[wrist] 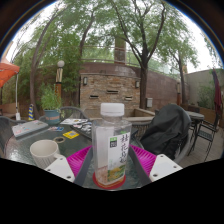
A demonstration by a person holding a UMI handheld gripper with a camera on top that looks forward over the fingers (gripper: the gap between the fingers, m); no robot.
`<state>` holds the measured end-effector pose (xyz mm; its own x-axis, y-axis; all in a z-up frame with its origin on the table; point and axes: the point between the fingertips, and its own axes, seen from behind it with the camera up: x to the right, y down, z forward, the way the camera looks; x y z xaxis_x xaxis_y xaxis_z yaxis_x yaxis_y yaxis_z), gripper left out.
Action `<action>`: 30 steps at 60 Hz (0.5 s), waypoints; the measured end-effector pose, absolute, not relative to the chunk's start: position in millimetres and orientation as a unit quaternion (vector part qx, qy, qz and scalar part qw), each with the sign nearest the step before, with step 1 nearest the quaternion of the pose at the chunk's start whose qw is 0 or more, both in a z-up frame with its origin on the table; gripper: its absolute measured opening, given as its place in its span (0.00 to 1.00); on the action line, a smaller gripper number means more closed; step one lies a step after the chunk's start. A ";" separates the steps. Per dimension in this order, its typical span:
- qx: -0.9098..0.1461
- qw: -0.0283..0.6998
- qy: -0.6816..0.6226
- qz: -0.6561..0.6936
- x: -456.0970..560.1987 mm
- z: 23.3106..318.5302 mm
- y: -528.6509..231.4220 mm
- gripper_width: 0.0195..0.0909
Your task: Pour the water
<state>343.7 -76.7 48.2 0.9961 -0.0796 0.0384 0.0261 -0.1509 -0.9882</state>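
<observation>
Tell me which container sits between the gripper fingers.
The capped plastic bottle with the green label; the white cup stands apart beside the gripper, outside its fingers.

The bottle (111, 146) carries a green-and-white label with a column of large dark characters running down its middle, seemingly Chinese, though they cannot be read for certain. Small print beside them is too fine to make out. Nothing else at any clock direction shows readable writing.

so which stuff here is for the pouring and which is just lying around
For the job:
- bottle, white cap on, between the gripper fingers
- cup, on the table left of the bottle

Just lying about:
- yellow box
- papers
- chair
</observation>
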 end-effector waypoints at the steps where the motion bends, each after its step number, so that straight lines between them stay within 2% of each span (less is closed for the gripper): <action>1: -0.758 0.650 0.018 -0.045 344.8 49.1 -78.4 0.91; 5: -0.750 0.657 0.022 -0.072 348.6 60.2 -78.0 0.91; 6: -0.749 0.658 0.022 -0.078 342.6 52.7 -57.8 0.90; 10: -0.750 0.655 0.018 -0.091 337.4 58.0 -66.7 0.91; 30: -0.750 0.658 0.032 -0.056 272.6 108.8 -177.8 0.89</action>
